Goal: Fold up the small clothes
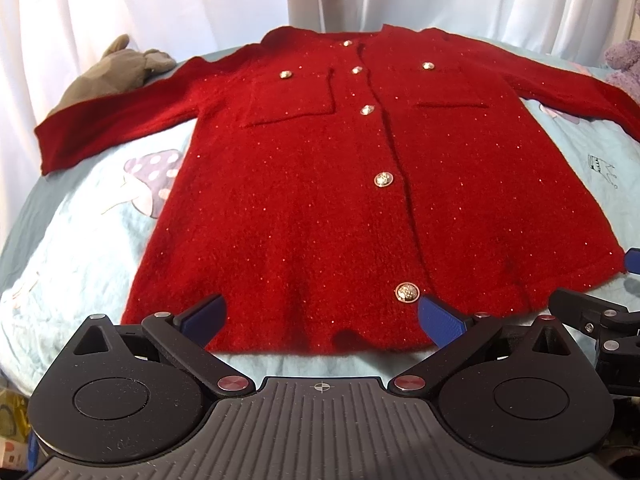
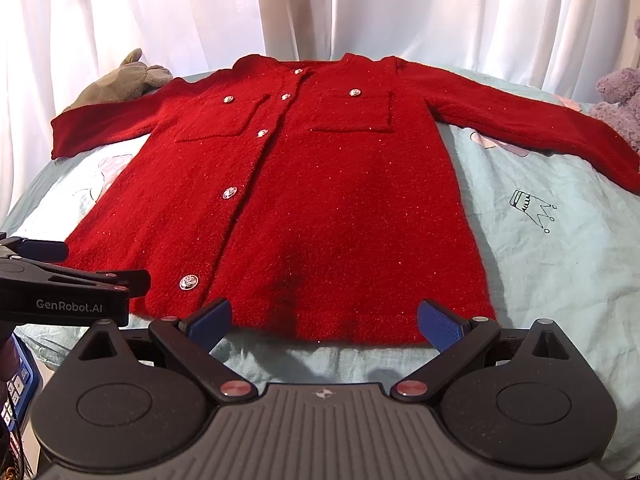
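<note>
A red knit cardigan [image 1: 320, 184] [image 2: 304, 208] with silver buttons and two chest pockets lies flat and face up on a pale blue sheet [image 1: 80, 248] [image 2: 540, 240], both sleeves spread out sideways. My left gripper [image 1: 322, 320] hovers open over the hem left of the button row, nothing between its blue pads. My right gripper [image 2: 324, 320] is open too, over the hem's right half. Each gripper shows in the other's view, the right one [image 1: 592, 312] at the right edge and the left one [image 2: 72, 280] at the left edge.
A grey-green soft toy [image 1: 116, 72] [image 2: 120, 80] lies at the back left beside the left sleeve. A purple plush [image 1: 624, 64] [image 2: 620, 96] sits at the back right. White curtains [image 1: 160, 4] hang behind. The sheet's front edge runs just below the hem.
</note>
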Demonstrator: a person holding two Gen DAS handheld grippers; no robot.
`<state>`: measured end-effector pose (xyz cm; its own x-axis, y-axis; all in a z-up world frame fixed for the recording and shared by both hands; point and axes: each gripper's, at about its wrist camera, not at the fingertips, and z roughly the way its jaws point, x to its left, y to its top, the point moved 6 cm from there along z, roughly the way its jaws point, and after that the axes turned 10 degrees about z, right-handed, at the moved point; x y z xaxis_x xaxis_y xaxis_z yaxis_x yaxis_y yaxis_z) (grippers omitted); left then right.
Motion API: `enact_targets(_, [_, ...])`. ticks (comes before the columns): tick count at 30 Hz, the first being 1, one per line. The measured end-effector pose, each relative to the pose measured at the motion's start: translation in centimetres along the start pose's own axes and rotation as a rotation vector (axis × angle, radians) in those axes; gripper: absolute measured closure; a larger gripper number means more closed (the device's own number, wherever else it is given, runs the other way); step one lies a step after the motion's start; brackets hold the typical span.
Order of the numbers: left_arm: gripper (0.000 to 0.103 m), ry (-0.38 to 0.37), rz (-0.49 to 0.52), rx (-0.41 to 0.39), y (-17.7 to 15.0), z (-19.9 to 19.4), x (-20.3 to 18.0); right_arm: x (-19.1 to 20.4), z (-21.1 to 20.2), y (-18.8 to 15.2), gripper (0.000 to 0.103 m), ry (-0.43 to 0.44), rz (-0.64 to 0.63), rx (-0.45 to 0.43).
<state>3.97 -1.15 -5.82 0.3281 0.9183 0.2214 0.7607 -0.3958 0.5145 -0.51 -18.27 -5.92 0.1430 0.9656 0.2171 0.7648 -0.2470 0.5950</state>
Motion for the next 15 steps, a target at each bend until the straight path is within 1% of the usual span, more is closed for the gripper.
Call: enact_targets(15, [0.0,0.0,-0.004,0.007,-0.01,-0.12,-0.04,0.1,0.04,-0.2,0.004,0.005,-0.001,-0.007])
